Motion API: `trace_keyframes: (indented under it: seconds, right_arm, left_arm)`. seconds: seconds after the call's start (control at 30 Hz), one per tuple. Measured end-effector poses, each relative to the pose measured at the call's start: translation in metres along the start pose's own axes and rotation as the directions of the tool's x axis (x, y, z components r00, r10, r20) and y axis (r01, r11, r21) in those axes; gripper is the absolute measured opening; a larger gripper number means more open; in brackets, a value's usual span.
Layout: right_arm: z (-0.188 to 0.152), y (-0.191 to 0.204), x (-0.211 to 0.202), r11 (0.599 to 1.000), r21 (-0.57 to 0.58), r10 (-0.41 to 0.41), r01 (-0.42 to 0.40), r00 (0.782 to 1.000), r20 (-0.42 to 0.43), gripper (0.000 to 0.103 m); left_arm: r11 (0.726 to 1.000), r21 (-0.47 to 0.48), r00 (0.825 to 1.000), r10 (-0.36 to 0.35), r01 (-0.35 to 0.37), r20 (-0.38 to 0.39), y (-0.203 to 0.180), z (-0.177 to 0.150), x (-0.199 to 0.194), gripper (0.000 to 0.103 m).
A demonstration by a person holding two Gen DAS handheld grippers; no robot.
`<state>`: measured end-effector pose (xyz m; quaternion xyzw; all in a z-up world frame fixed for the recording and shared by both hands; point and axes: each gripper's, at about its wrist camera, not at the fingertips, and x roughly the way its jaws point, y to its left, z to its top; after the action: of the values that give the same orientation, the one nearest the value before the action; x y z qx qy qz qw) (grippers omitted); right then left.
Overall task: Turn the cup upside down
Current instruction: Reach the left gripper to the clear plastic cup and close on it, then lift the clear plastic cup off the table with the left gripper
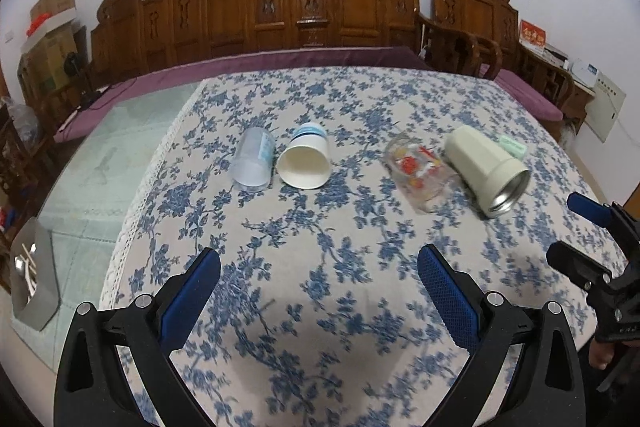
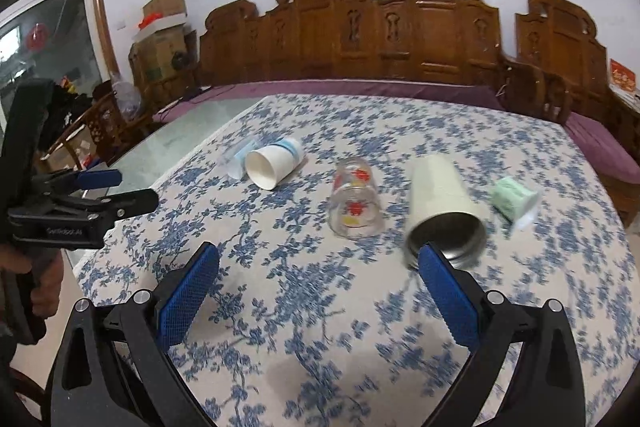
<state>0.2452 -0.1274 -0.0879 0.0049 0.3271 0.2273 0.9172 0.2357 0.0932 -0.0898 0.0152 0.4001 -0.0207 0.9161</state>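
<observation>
Several cups lie on their sides on the blue floral tablecloth (image 1: 320, 307). From left: a clear plastic cup (image 1: 253, 160), a white paper cup (image 1: 305, 161) (image 2: 272, 163), a printed glass (image 1: 418, 169) (image 2: 354, 199), a cream steel tumbler (image 1: 486, 169) (image 2: 442, 203) and a small green cup (image 2: 514, 201). My left gripper (image 1: 320, 267) is open and empty, short of the cups. My right gripper (image 2: 320, 267) is open and empty, its right fingertip just in front of the tumbler's mouth. Each gripper shows at the edge of the other's view (image 1: 588, 227) (image 2: 112, 191).
A glass tabletop (image 1: 100, 167) lies bare left of the cloth. A grey holder (image 1: 32, 275) stands at the far left. A carved wooden bench (image 1: 300, 7) with a purple cushion runs behind the table. Boxes are stacked at back left (image 2: 160, 39).
</observation>
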Motion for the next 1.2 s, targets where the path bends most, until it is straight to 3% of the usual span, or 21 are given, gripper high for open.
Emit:
trace_keyframes:
  seconds: [0.17,0.37,0.5,0.6,0.77,0.87,1.03,1.2]
  right_arm:
    - [0.007,0.01,0.035,0.999,-0.01,0.037,-0.038,0.999,-0.035,0.094]
    - [0.01,0.023,0.07,0.997,-0.035,0.071,-0.073,0.996,-0.055,0.089]
    - [0.007,0.026,0.079,0.995,-0.011,0.103,-0.104,0.992,-0.067,0.089]
    - [0.005,0.03,0.082,0.993,-0.012,0.116,-0.117,0.991,-0.07,0.089]
    - [-0.001,0.035,0.084,0.991,-0.036,0.126,-0.129,0.989,-0.078,0.089]
    - [-0.004,0.032,0.087,0.991,-0.039,0.126,-0.13,0.988,-0.088,0.089]
    - [-0.013,0.025,0.086,0.992,-0.029,0.12,-0.124,0.988,-0.1,0.089]
    - [-0.018,0.017,0.082,0.993,-0.019,0.113,-0.116,0.988,-0.105,0.089]
  left_arm:
    - [1.0,0.009,0.999,0.026,-0.026,-0.038,0.023,0.018,0.031,0.095]
    - [0.997,0.045,0.996,0.062,-0.059,-0.065,0.04,0.045,0.069,0.083]
    - [0.997,0.043,0.995,0.063,-0.06,-0.079,0.053,0.066,0.093,0.076]
    - [0.994,0.045,0.99,0.102,-0.098,-0.102,0.062,0.083,0.11,0.068]
    - [0.996,0.047,0.983,0.084,-0.078,-0.163,0.072,0.111,0.149,0.065]
    - [0.998,0.0,0.973,0.055,-0.056,-0.224,0.083,0.121,0.179,0.062]
    - [0.996,-0.088,0.95,-0.006,-0.023,-0.312,0.096,0.119,0.213,0.061]
    - [0.988,-0.152,0.932,-0.024,-0.034,-0.362,0.104,0.11,0.23,0.053]
